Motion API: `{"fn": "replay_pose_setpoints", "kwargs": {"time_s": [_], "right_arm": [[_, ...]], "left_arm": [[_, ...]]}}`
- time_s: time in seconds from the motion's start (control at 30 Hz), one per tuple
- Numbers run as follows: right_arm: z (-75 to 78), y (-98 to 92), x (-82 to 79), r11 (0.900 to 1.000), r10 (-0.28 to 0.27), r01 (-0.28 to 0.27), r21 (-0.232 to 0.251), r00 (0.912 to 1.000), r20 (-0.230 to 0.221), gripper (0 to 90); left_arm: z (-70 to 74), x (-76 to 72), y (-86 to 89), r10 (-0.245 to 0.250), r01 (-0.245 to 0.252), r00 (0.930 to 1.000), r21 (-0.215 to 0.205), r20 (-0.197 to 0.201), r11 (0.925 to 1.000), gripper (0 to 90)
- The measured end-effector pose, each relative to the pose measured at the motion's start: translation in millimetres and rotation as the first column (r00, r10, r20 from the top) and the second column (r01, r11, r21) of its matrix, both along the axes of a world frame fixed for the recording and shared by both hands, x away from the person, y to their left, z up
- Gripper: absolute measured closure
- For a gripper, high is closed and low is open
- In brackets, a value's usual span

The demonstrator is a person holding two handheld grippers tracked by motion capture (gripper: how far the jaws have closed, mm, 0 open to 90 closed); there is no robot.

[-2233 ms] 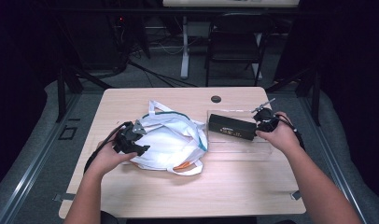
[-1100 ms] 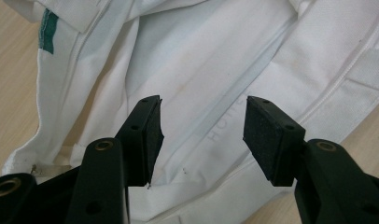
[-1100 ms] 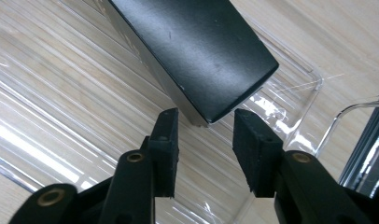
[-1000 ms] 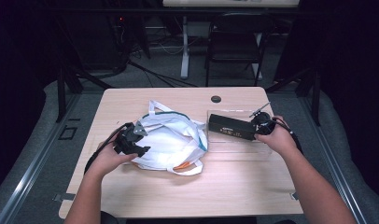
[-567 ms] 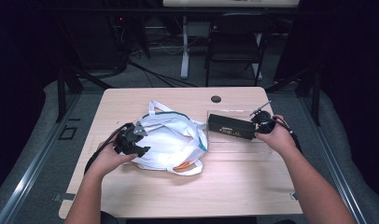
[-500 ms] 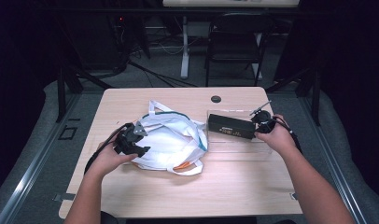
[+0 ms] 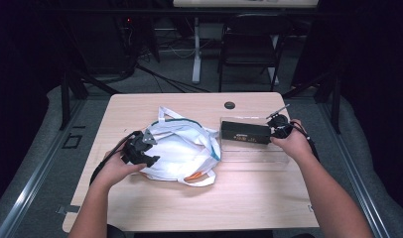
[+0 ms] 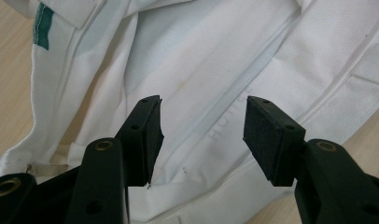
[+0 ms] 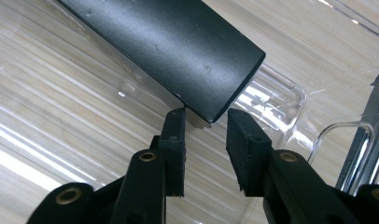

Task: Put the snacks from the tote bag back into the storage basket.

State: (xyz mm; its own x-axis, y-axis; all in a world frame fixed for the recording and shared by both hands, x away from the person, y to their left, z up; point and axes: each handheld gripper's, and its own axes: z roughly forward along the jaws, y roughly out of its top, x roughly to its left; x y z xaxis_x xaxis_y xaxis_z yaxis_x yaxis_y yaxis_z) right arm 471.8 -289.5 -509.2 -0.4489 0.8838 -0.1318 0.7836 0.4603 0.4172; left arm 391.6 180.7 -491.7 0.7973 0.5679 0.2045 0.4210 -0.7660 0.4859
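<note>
The black box (image 7: 245, 133) lies right of centre in the high view, resting in a clear plastic tray (image 7: 259, 154) on the table (image 7: 249, 208). In the right tool's own view its near corner (image 9: 211, 109) sits just above the gap between the two jaws. The right tool (image 7: 278, 127) has just been closing its jaws; they now stand narrow beside that corner, with no firm pinch showing, so the grasp looks about to land. Compared with the earliest frame, this tool sits lower and closer against the box's end. The left tool (image 7: 140, 148) holds half open over the white bag (image 7: 182, 148) at centre left, its pads (image 8: 148, 135) gripping nothing, unchanged throughout.
</note>
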Motion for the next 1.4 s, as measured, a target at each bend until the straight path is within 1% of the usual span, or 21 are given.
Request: {"fn": "replay_pose_setpoints", "kwargs": {"time_s": [0.07,0.13,0.17,0.27,0.4,0.47,0.5,0.57,0.67,0.77,0.8,1.1,1.13,1.2,1.4], "right_arm": [[0.4,-0.9,1.8,1.000,0.004,-0.004,0.001,1.0000,-0.006,68.3],[-0.2,-1.2,3.4,1.000,-0.007,0.007,0.016,0.9999,0.008,68.3],[0.4,-1.8,4.2,1.000,-0.006,0.006,0.013,1.0000,0.006,68.3],[-0.7,-1.9,6.0,1.000,-0.019,0.019,0.019,0.9996,0.022,68.3],[-0.7,-2.3,7.9,1.000,-0.024,0.023,0.013,0.9994,0.027,68.3],[-1.7,-1.3,8.4,1.000,-0.029,0.028,0.011,0.9988,0.039,68.1],[-2.7,-0.8,8.4,0.999,-0.036,0.035,0.020,0.9982,0.049,68.0],[-1.7,-1.3,9.1,1.000,-0.028,0.028,0.010,0.9987,0.042,68.0],[-1.9,-1.8,10.0,0.999,-0.031,0.031,0.013,0.9982,0.051,67.9],[-1.7,-2.3,10.7,0.999,-0.032,0.031,0.016,0.9982,0.051,67.9],[-2.5,-2.3,10.8,0.999,-0.036,0.035,0.025,0.9977,0.058,67.9],[-2.2,-2.8,12.5,0.999,-0.033,0.032,0.017,0.9976,0.060,67.6],[-3.0,-2.5,12.7,0.999,-0.036,0.034,0.022,0.9974,0.063,67.5],[-2.7,-3.1,13.4,1.000,-0.026,0.025,0.016,0.9980,0.057,67.5],[-2.6,-4.5,14.8,0.999,-0.025,0.025,0.020,0.9985,0.048,66.7]], "left_arm": [[0.1,0.2,0.2,0.001,-0.001,1.0000,0.000,0.000,1.0000,46.6],[0.1,0.3,0.8,0.004,-0.004,1.0000,-0.001,0.005,1.0000,46.6],[0.3,0.4,1.2,0.005,-0.005,1.0000,-0.001,0.006,1.0000,46.6],[0.6,0.2,1.8,0.008,-0.008,1.0000,-0.003,0.004,1.0000,46.6],[0.9,0.0,2.1,0.009,-0.009,0.9999,-0.005,0.007,0.9999,46.6],[0.9,0.0,2.1,0.009,-0.009,0.9999,-0.004,0.006,1.0000,46.6],[0.8,0.0,2.1,0.009,-0.009,0.9999,-0.004,0.006,1.0000,46.5],[0.3,0.1,2.2,0.010,-0.010,0.9999,-0.002,0.007,0.9999,46.6],[-0.2,0.6,2.3,0.008,-0.008,1.0000,-0.002,0.005,1.0000,46.6],[-0.6,0.6,2.1,0.009,-0.009,1.0000,0.001,0.003,1.0000,46.6],[-0.9,0.4,1.9,0.011,-0.011,0.9999,0.001,0.005,0.9999,46.6],[-1.2,0.3,1.9,0.012,-0.012,0.9999,0.002,0.005,0.9999,46.6],[-1.6,0.4,2.1,0.011,-0.011,0.9999,0.001,0.005,0.9999,46.6],[-2.0,0.5,2.1,0.011,-0.011,0.9999,0.004,0.003,0.9999,46.5],[-2.2,0.5,2.2,0.011,-0.011,0.9999,0.003,0.002,0.9999,46.5]]}}
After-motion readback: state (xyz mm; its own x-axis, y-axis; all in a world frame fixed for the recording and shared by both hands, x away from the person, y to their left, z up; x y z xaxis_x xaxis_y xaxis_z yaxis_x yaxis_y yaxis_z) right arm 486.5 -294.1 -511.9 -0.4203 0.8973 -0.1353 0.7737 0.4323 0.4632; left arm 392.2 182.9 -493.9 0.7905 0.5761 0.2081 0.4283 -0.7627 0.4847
